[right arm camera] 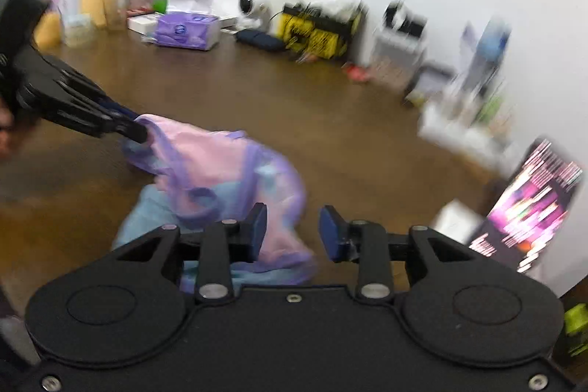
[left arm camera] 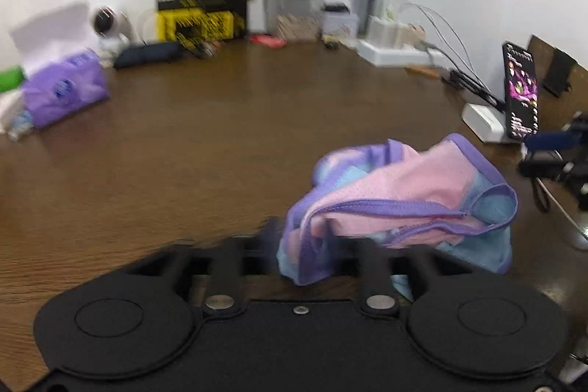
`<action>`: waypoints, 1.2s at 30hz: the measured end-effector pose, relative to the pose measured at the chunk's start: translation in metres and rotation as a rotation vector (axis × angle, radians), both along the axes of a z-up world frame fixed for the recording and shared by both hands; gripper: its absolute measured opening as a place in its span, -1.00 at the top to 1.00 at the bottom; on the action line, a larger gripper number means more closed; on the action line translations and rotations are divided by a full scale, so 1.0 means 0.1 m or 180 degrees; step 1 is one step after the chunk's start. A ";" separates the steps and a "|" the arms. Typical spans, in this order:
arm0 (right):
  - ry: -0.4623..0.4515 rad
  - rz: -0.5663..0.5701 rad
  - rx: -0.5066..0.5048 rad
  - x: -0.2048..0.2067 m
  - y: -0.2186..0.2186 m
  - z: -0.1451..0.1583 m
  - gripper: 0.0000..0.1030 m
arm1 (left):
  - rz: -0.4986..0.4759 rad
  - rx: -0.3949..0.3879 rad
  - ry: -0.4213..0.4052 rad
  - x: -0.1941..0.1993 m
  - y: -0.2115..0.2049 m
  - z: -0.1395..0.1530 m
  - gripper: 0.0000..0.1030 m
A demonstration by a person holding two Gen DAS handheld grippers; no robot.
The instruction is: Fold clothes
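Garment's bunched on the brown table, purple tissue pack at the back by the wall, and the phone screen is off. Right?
Not quite: the phone screen is lit, showing pink and purple, in the left wrist view. The garment is bunched on the table, tissue pack by the wall.

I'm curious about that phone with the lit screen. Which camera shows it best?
The left wrist view: the phone stands upright at the table's right edge, fairly sharp, its screen seen nearly edge-on. The right wrist view faces the phone more squarely, but motion smears it.
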State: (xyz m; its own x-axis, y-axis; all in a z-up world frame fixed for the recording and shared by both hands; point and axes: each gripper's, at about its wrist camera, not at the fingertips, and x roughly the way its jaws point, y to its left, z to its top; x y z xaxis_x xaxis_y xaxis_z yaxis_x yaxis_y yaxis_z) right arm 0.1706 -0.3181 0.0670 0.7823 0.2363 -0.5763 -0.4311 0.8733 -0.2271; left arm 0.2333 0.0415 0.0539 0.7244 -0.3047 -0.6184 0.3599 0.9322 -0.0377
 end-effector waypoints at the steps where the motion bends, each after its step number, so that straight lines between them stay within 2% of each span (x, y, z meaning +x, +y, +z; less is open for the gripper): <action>1: -0.0088 0.0038 -0.0063 -0.05 0.07 0.02 0.26 | -0.0061 0.0121 -0.0179 -0.08 -0.06 0.01 -0.33; 4: -0.0250 0.0417 -0.0209 -0.14 0.44 0.10 0.29 | -0.0212 0.0223 -0.0250 -0.06 -0.13 0.00 -0.33; 6: -0.0216 0.0631 -0.0183 -0.16 0.63 0.18 0.30 | -0.0216 0.0232 -0.0153 -0.03 -0.16 -0.08 -0.33; 8: -0.0139 0.0786 -0.0266 -0.08 0.86 0.13 0.31 | -0.0200 0.0261 -0.0097 -0.01 -0.19 -0.16 -0.33; 12: -0.0181 0.0782 -0.0633 0.03 1.11 -0.06 0.36 | -0.0163 0.0279 -0.0159 -0.08 -0.14 -0.17 -0.33; 14: -0.0149 0.0790 -0.0699 0.07 1.14 -0.15 0.36 | -0.0164 0.0232 -0.0151 -0.10 -0.12 -0.16 -0.33; 16: -0.0129 0.0791 -0.0757 0.08 1.16 -0.23 0.43 | -0.0133 0.0287 -0.0159 -0.10 -0.13 -0.18 -0.33; 21: -0.0369 0.0842 -0.0992 -0.15 1.17 -0.29 0.43 | -0.0116 0.0378 -0.0207 -0.20 -0.15 -0.23 -0.33; 25: -0.0414 0.0865 -0.1324 -0.18 1.24 -0.46 0.44 | 0.0084 0.0493 -0.0226 -0.22 -0.15 -0.28 -0.33; 26: -0.0479 0.0829 -0.1332 -0.19 1.24 -0.46 0.52 | 0.0107 0.0519 -0.0240 -0.23 -0.15 -0.28 -0.33; 27: -0.0553 0.0780 -0.1315 -0.20 1.24 -0.45 0.91 | 0.0184 0.0622 -0.0292 -0.25 -0.16 -0.30 -0.33; 29: -0.0801 0.0632 -0.1243 -0.26 1.21 -0.38 0.92 | 0.0276 0.0742 -0.0381 -0.29 -0.20 -0.32 -0.33; 32: -0.0984 0.0511 -0.1018 -0.34 1.14 -0.23 0.93 | 0.0439 0.0886 -0.0591 -0.36 -0.28 -0.33 -0.33; 35: -0.1023 0.0374 -0.0806 -0.35 1.02 -0.04 0.93 | 0.0464 0.1079 -0.0801 -0.42 -0.43 -0.35 -0.33; 36: -0.1015 0.0342 -0.0783 -0.35 0.99 -0.01 0.93 | 0.0478 0.1235 -0.0880 -0.43 -0.48 -0.38 -0.33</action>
